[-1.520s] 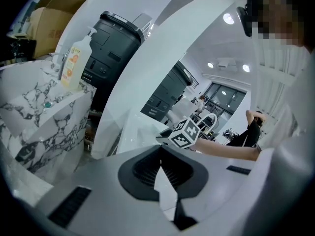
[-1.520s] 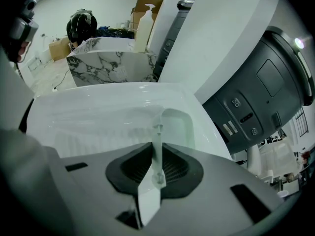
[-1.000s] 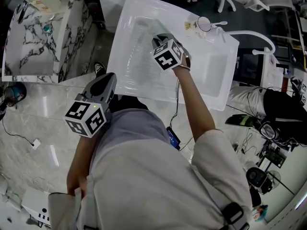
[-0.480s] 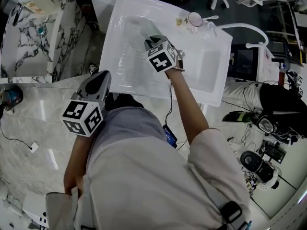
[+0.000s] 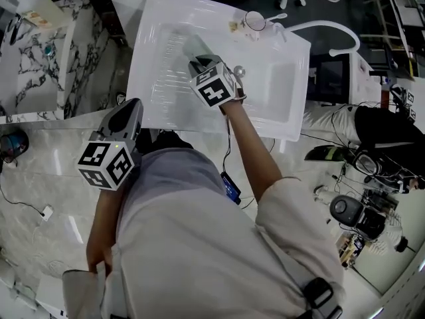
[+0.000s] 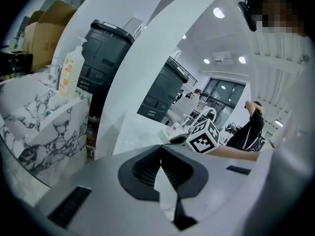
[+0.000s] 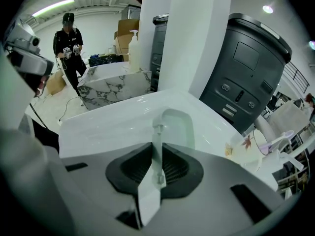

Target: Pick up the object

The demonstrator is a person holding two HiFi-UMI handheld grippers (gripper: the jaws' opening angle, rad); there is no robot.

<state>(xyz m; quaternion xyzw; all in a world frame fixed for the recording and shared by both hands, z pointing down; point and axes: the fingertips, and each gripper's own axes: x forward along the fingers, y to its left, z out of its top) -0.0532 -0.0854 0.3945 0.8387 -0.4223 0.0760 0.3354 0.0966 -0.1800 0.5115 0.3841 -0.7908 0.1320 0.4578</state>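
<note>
A clear, pale-green plastic container (image 5: 191,44) is held above the ribbed drainboard of the white sink (image 5: 157,92). My right gripper (image 5: 197,58) is shut on its thin wall. The right gripper view shows that wall pinched between the pads and the rounded container (image 7: 173,124) reaching forward from my right gripper (image 7: 157,167). My left gripper (image 5: 129,109) hangs back by the person's body, off the sink's near edge. In the left gripper view my left gripper (image 6: 160,152) is shut with nothing in it, and the right gripper's marker cube (image 6: 203,137) shows ahead.
A cup (image 5: 254,20) and a curved white faucet (image 5: 327,28) stand at the sink's far rim, beside the deep basin (image 5: 282,88). A marble counter (image 5: 40,58) with a soap bottle (image 7: 133,45) lies to the left. Grey bins (image 7: 246,73) stand behind, and a person in black (image 7: 71,43) stands far off.
The head view has drifted, so the sink sits further left in the picture. The right gripper keeps its grip on the container over the drainboard. The left gripper has hardly moved.
</note>
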